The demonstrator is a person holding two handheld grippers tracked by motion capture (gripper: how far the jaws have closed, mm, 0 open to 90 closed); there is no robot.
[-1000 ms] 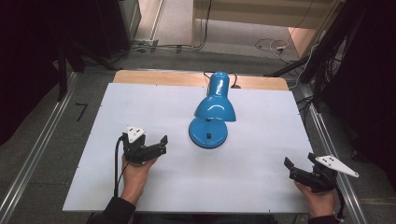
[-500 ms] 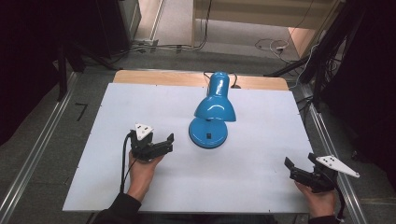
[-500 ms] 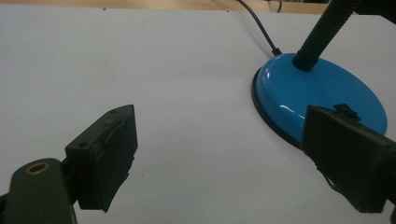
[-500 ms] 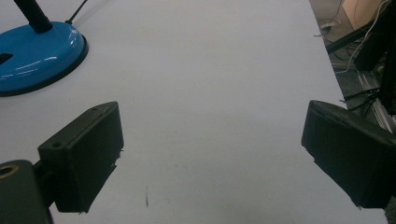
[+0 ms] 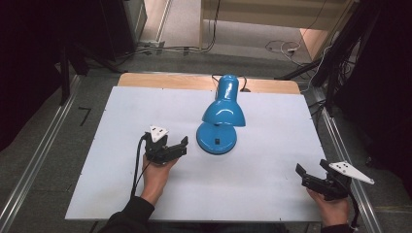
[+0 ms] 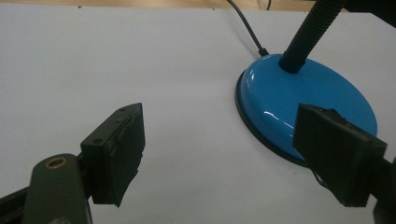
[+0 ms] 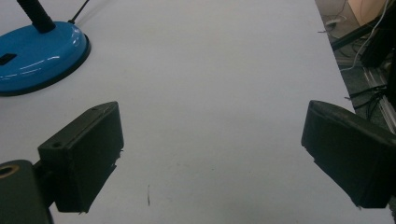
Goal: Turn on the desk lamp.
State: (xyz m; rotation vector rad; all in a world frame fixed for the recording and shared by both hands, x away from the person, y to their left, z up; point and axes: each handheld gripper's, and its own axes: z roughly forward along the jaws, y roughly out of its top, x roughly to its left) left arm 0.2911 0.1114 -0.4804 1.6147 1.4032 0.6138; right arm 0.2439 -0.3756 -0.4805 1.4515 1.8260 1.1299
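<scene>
1 blue lamp (image 5: 219,127), glossy round base, black neck: just beside left tongs (image 5: 177,147), wide; right tongs (image 5: 309,174), wide, well apart.

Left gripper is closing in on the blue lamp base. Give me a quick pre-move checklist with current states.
1. Left gripper jaws open: ok.
2. Lamp base ahead of the left jaws, not yet touched: ok.
3. Lamp upright on the table: ok.
4. Power cord behind the base, out of the approach path: ok.
5. Right gripper open, apart from the lamp: ok.
6. Switch position on the base: cannot tell.
</scene>
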